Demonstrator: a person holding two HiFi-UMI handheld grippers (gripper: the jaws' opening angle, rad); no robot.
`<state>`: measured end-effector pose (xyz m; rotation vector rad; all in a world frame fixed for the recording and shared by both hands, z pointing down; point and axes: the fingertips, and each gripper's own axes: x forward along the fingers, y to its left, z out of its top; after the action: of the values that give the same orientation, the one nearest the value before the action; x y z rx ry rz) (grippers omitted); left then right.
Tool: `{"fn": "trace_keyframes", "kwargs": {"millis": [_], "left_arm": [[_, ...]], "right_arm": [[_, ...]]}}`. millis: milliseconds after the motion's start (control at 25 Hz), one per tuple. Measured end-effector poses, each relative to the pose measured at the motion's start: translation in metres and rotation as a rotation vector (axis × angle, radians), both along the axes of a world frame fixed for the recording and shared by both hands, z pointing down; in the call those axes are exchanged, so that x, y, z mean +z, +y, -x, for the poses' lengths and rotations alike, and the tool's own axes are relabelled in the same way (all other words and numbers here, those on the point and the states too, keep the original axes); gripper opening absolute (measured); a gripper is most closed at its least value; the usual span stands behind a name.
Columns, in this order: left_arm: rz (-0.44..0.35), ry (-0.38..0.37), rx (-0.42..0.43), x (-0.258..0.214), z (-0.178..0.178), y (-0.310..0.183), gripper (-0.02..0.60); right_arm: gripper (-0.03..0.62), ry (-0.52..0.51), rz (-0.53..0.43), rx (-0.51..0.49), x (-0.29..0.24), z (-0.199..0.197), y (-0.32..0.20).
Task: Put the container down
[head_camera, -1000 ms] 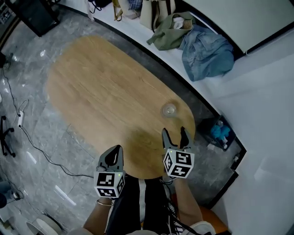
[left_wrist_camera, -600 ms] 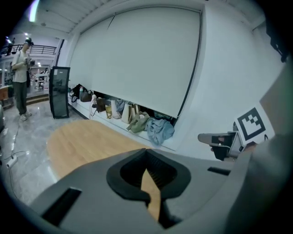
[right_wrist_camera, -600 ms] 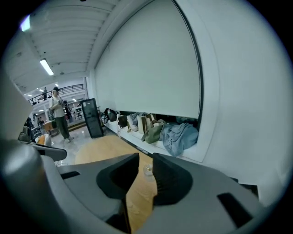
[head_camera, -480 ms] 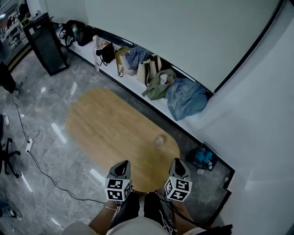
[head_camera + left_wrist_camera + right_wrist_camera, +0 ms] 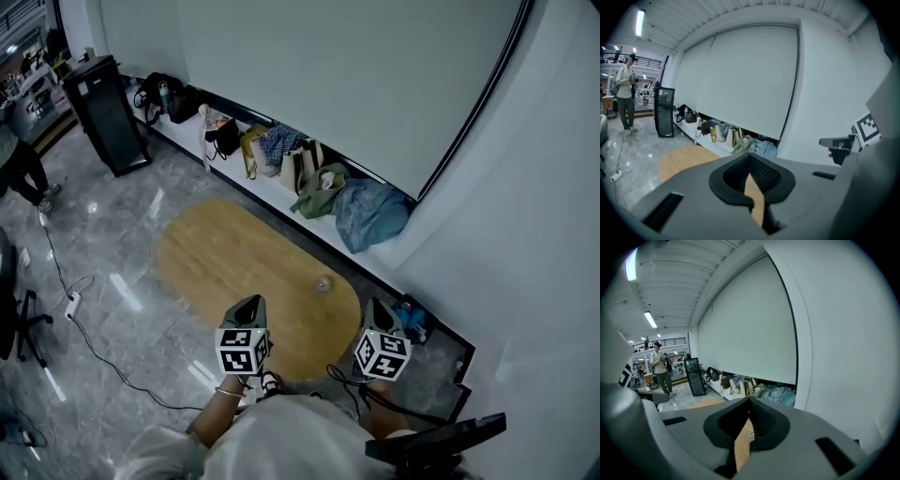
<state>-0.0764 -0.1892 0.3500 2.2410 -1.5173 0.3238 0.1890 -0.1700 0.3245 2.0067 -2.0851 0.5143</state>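
Well below both grippers, in the head view, the one container [image 5: 322, 283] sits on the surface [image 5: 225, 262], near its rounded right-hand end. It lies ahead of the left gripper [image 5: 247, 309] and the right gripper [image 5: 377, 314], apart from both and touching neither. It is small, round and clear. The surface is a single long oval of pale wood grain on a grey, glossy, marbled floor [image 5: 112, 234]. Each of the two grippers carries one cube of black-and-white square markers. A row of cloth bags [image 5: 309, 178] lines a low white ledge by the wall.

From the left gripper view, the left gripper [image 5: 751, 161] has its grey jaws drawn together. Their black ribbed pads leave only a thin slit with nothing in it, and wood shows through. One person [image 5: 626, 93] stands far off beside a dark cabinet [image 5: 664, 111].

From the right gripper view, the right gripper [image 5: 749, 401] has just been closing and its jaws now meet on nothing. Through the slit the container [image 5: 749, 433] shows as a small glassy spot on the wood far below.
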Motion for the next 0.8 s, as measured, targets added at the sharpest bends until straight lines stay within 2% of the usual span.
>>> {"fn": "trace_keyframes", "kwargs": {"millis": [200, 400, 800], "left_arm": [[-0.046, -0.011, -0.041, -0.026, -0.014, 0.011, 0.008], [-0.054, -0.016, -0.097, -0.032, -0.015, 0.021, 0.008], [-0.066, -0.006, -0.125, -0.043, -0.02, 0.038, 0.008]], "right_arm": [[0.025, 0.018, -0.007, -0.063, -0.018, -0.015, 0.005], [0.025, -0.001, -0.003, -0.097, -0.019, -0.024, 0.008], [0.023, 0.006, -0.006, -0.127, -0.024, -0.026, 0.02]]}}
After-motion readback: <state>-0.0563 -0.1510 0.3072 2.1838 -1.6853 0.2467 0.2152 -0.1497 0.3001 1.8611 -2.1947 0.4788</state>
